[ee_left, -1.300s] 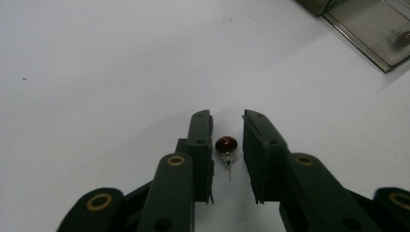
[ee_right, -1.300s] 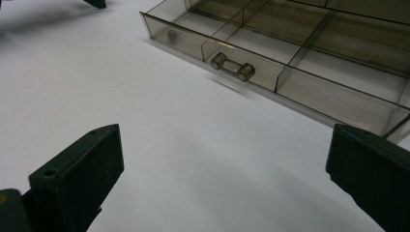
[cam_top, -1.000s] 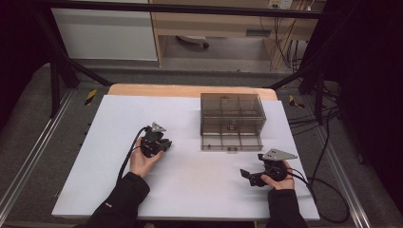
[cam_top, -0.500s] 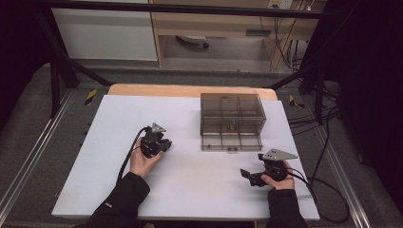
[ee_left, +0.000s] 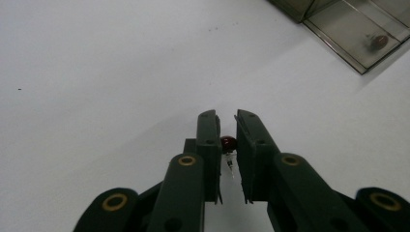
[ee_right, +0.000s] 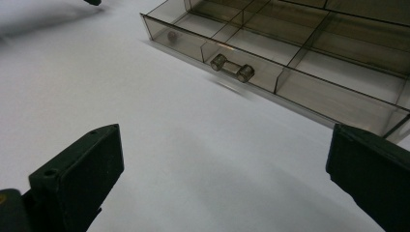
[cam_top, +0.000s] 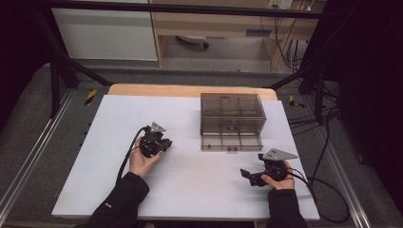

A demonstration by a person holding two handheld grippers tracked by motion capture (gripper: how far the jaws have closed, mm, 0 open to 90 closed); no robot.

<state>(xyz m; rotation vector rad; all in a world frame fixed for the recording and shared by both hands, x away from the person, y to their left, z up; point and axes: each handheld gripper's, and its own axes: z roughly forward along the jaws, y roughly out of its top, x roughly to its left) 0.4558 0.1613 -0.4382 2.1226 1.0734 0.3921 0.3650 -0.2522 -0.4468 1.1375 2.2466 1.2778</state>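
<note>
My left gripper (cam_top: 165, 142) rests on the white table left of centre, its jaws pointing right toward the box. In the left gripper view it (ee_left: 227, 117) is shut on a small red part with thin wire legs (ee_left: 228, 143), held just above the table. A smoky clear drawer box (cam_top: 232, 110) stands at the back centre with its bottom drawer (cam_top: 230, 142) pulled out. My right gripper (cam_top: 248, 176) sits near the front right, open wide with nothing in it. In the right gripper view it (ee_right: 227, 145) faces the drawer's handle (ee_right: 232, 68).
The drawer is split into several compartments; one corner compartment holds another small red part (ee_left: 378, 41). The white table surface (cam_top: 199, 190) spreads around both hands. Cables (cam_top: 328, 199) trail off the right edge. A dark frame and a cabinet stand behind the table.
</note>
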